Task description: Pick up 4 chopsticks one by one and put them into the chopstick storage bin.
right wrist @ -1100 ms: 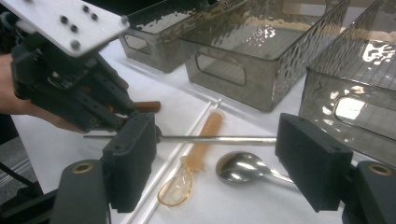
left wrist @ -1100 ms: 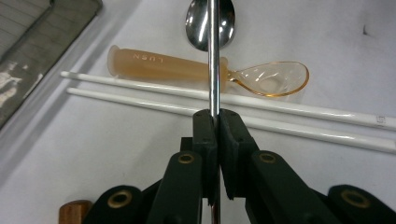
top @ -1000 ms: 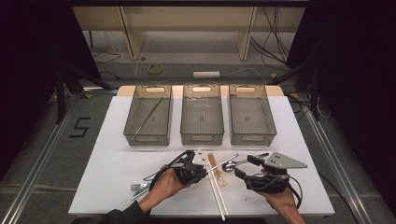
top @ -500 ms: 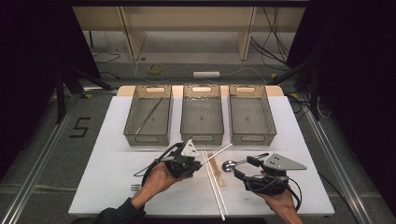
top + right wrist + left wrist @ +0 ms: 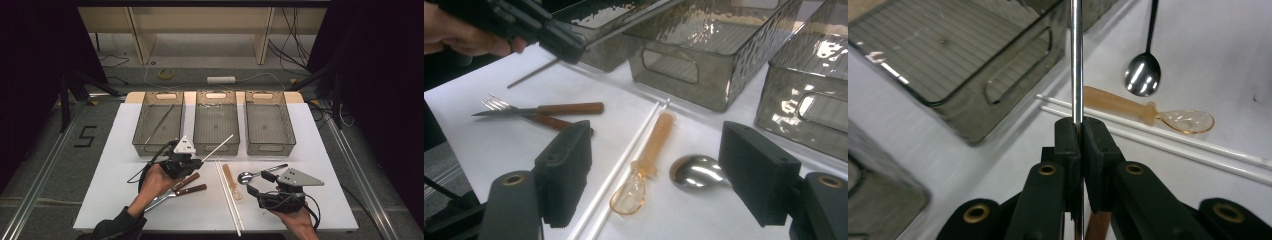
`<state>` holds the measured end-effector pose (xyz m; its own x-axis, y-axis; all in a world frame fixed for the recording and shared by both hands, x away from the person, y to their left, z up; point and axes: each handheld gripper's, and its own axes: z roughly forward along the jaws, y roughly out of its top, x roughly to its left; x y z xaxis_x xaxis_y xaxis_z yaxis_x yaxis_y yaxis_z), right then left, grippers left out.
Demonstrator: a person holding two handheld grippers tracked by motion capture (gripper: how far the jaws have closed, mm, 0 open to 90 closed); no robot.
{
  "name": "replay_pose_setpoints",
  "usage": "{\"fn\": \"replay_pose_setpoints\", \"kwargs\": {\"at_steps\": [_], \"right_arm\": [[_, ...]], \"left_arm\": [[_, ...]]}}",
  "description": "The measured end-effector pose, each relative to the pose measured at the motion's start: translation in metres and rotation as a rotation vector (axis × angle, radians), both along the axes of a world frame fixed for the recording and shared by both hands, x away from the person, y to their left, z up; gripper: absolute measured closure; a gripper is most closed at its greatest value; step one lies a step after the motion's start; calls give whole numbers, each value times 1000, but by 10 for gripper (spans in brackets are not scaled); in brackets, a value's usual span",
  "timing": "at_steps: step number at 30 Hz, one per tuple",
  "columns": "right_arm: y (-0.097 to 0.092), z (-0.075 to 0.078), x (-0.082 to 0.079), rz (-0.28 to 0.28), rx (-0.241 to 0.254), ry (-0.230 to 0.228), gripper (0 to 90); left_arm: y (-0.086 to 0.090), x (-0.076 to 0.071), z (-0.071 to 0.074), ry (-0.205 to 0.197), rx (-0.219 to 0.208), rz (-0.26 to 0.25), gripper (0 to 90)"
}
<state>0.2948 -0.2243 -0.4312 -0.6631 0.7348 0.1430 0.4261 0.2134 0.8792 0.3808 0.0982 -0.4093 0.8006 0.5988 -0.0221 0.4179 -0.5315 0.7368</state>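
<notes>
My left gripper [image 5: 192, 162] is shut on a thin metal chopstick [image 5: 217, 146] and holds it off the white table, its free end slanting toward the middle bin [image 5: 216, 145]. In the left gripper view the chopstick [image 5: 1077, 60] rises straight out of the closed jaws [image 5: 1080, 125]. My right gripper [image 5: 257, 182] rests low at the front right, jaws wide open and holding nothing. In the right gripper view, the amber plastic spoon [image 5: 651, 155] and the bowl of the metal spoon [image 5: 696, 172] lie on the table beyond its open jaws [image 5: 659, 172].
Three grey bins stand in a row at the back; the left bin [image 5: 145, 145] holds another metal chopstick [image 5: 160, 123], and the right bin [image 5: 269, 145] looks bare. A pair of white chopsticks [image 5: 227, 195], a wooden-handled knife and fork [image 5: 182, 187], an amber spoon [image 5: 231, 182] and a metal spoon [image 5: 255, 174] lie in front.
My left gripper has risen and moved left and toward the bins, carrying the metal chopstick up off the table. The right gripper has stayed put.
</notes>
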Motion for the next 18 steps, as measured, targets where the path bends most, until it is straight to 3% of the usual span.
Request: {"fn": "replay_pose_setpoints", "kwargs": {"at_steps": [8,18], "right_arm": [[2,-1,-1,8,-4,4,303],[5,-3,-2,17,-8,13,304]], "left_arm": [[24,13,12,-28,-15,74,851],[62,33,26,-57,-68,194,851]]}}
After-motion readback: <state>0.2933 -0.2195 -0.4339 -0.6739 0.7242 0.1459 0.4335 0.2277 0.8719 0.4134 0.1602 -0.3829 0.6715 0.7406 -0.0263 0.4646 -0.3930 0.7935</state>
